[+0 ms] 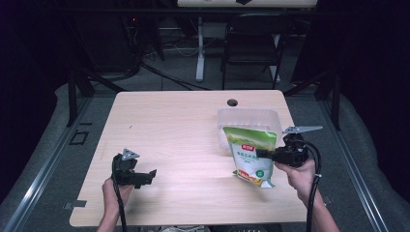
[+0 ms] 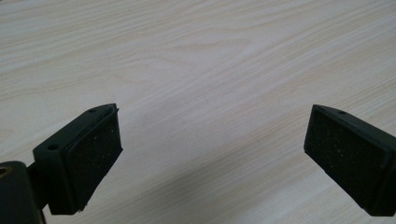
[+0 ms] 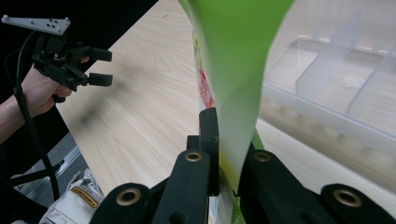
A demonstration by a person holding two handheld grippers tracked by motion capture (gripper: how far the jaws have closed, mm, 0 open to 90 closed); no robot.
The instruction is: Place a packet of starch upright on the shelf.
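Right claw (image 1: 263,154) is clamped on a green and white snack bag (image 1: 251,154), its jaws pinched tight on the bag's edge — in the right gripper view the green film (image 3: 233,70) rises straight up between them. The bag hangs upright above the right side of the counter (image 1: 183,140), just in front of a clear plastic divided bin (image 1: 249,118) that sits toward the far right edge. Left claw (image 1: 151,175) is well apart, low over the counter's near left corner — jaws spread wide, nothing between them, only bare wood (image 2: 210,70) beneath. A folding chair (image 1: 254,43) stands beyond the counter.
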